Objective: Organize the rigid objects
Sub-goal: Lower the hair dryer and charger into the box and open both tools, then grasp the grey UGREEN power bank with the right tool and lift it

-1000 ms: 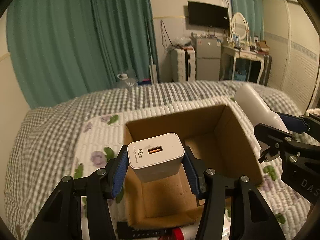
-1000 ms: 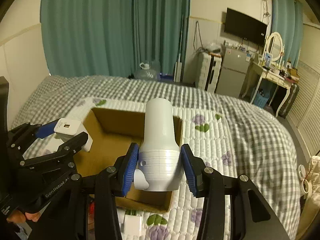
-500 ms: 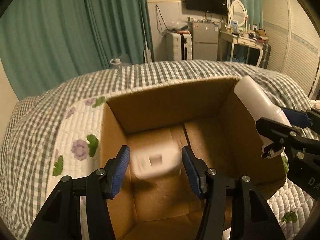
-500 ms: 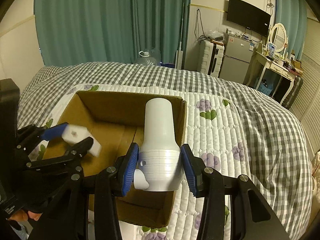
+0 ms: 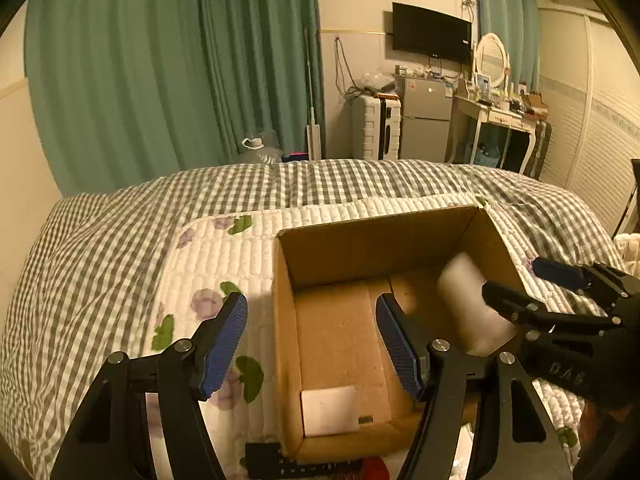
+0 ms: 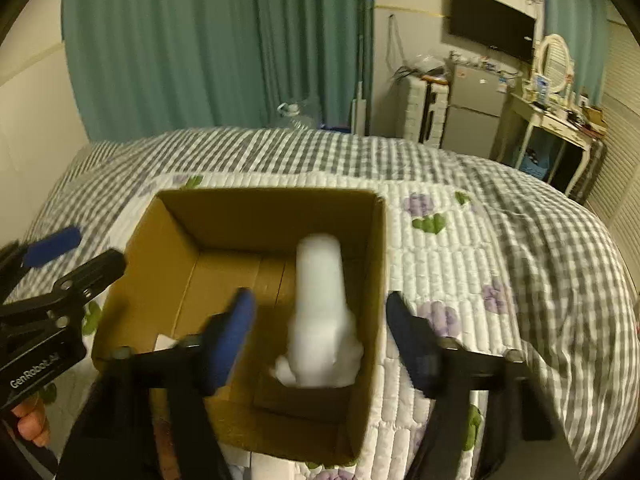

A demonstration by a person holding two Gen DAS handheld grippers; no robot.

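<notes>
Between the right claw's fingers: right claw (image 6: 318,334) spread wide, blue pads apart, gripping nothing; a blurred white plastic bottle-shaped object (image 6: 322,316) sits between and below them inside the open brown cardboard box (image 6: 168,248), apparently dropping or just landed.
Left claw: left claw (image 5: 312,342) also spread apart and empty, straddling the box's left wall.
Below the left claw: flat white square charger block (image 5: 329,410) lies on the box floor at the near left corner.
Under the box: quilted floral bedspread (image 5: 224,256) on a checked bed.
Doing this step well: likely lift both claws straight up, clear of the walls, so the box stays put.
Near edge: dark items beside the box, too cropped to identify.
</notes>
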